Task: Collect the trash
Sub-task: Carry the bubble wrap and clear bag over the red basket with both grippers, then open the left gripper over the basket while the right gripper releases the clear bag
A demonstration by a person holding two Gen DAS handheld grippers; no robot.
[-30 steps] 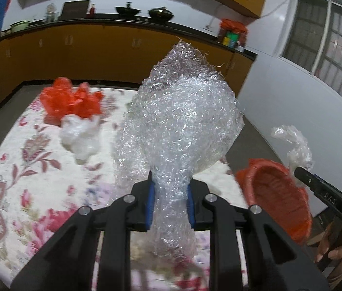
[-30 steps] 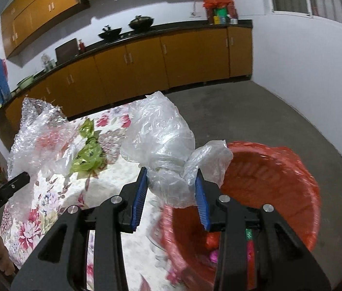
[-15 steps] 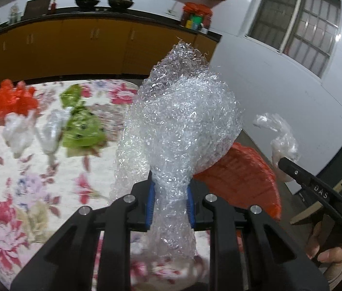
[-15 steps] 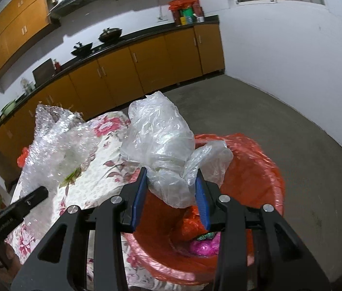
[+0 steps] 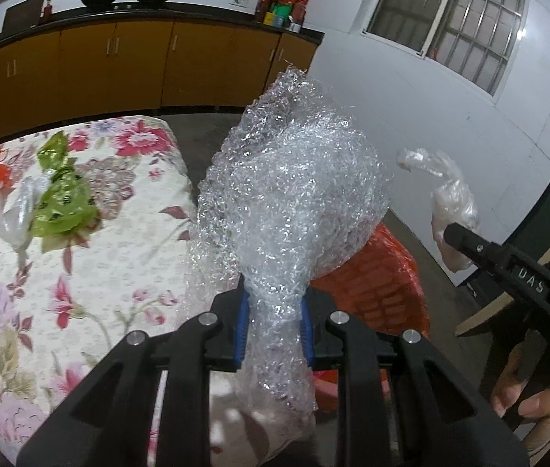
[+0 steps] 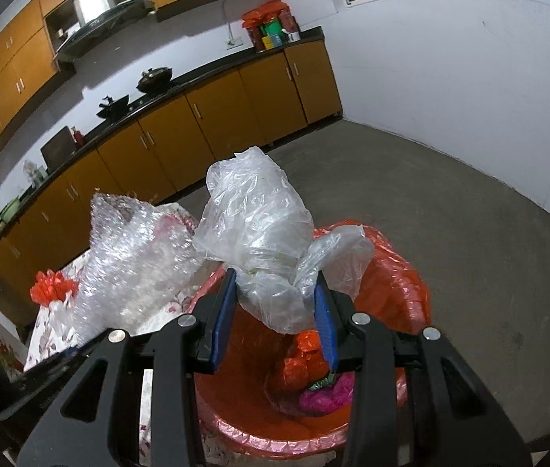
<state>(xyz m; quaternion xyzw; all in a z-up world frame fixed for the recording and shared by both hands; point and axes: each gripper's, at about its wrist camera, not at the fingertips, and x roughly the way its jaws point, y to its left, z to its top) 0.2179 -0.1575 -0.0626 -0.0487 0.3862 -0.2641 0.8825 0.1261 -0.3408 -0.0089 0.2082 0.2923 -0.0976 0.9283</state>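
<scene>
Left tool (image 5: 273, 329) clamped on a wad of bubble wrap (image 5: 294, 194), held beside the floral tabletop (image 5: 127, 233). Right tool (image 6: 275, 319) clamped on a crumpled clear plastic bag (image 6: 259, 229), directly above the red bin (image 6: 392, 272), which already contains orange and pink scraps.

Bin (image 6: 388, 272) on floor just beside desk (image 5: 127, 233) edge, trash inside. Bubble wrap (image 5: 294, 194) above the desk-bin gap; plastic bag (image 6: 259, 233) over bin. Three wrappers (image 5: 60, 202) on the desk's far left.
</scene>
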